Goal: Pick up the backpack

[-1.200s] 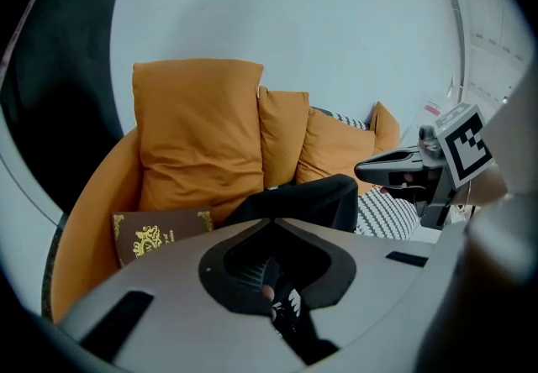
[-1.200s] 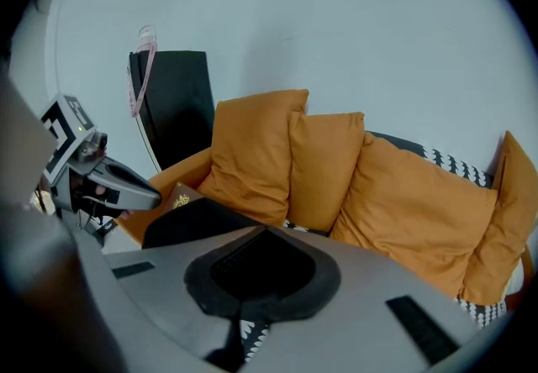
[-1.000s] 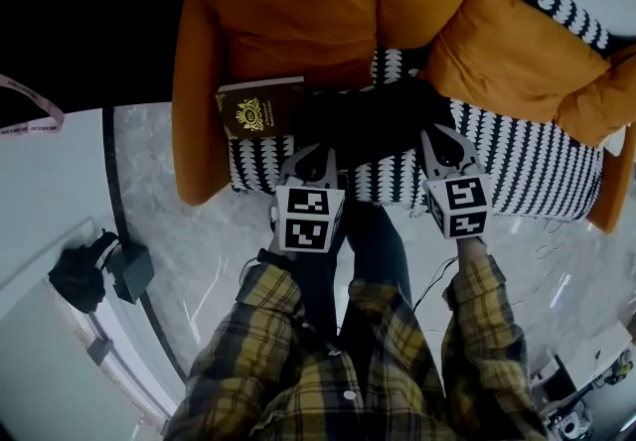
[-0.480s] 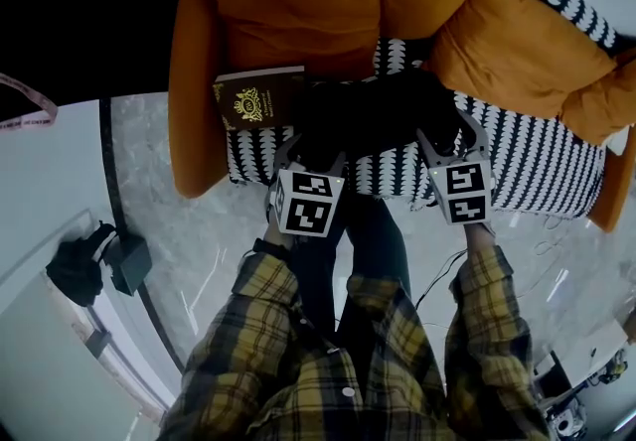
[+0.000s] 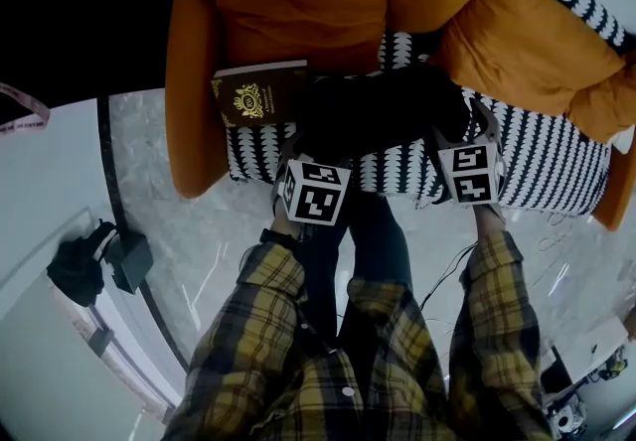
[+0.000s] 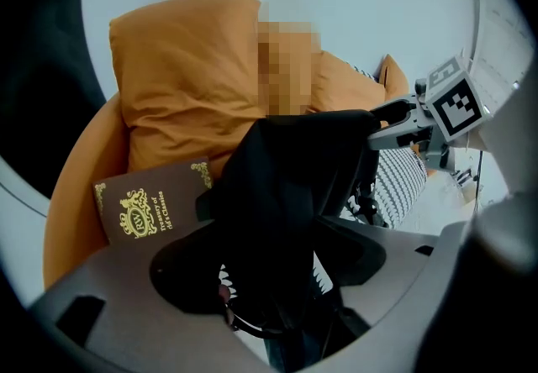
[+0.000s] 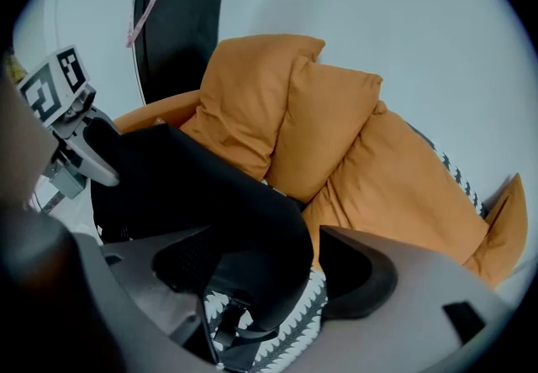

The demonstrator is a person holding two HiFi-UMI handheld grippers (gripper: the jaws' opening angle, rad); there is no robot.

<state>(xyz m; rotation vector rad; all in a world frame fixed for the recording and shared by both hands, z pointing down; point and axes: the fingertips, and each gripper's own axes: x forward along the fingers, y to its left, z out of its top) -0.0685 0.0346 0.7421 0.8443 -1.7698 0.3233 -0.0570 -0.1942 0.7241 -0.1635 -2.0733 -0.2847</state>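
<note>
- We count one black backpack (image 5: 378, 111). It slumps on the sofa's black-and-white patterned seat (image 5: 542, 166), at the seat's front edge and toward its left end.
- One brown book (image 5: 260, 93) with gold print lies flat on the seat just beside the backpack, nearer the left end.
- Three large orange cushions line the seat's back edge: one (image 7: 252, 94), a second (image 7: 328, 128) and a third (image 7: 395, 195). A fourth orange corner (image 7: 504, 228) shows at the seat's right end.
- We hold two claws, both over the seat's front edge and pointing steeply down. Each carries one marker cube, the left one (image 5: 314, 193) and the right one (image 5: 469, 174).
- The left claw (image 6: 269, 266) has its jaws wide apart; they have just been opening. The backpack's dark fabric fills the gap between them, and the pads are not clamped on it.
- The right claw (image 7: 273, 270) also stands wide apart, its jaws having just been opening. The backpack's other side sits between the two pads, unclamped, and one strap (image 7: 223, 333) hangs below it over the patterned seat.
- Two plaid sleeves (image 5: 248, 320) reach down to the claws, one to each.
</note>
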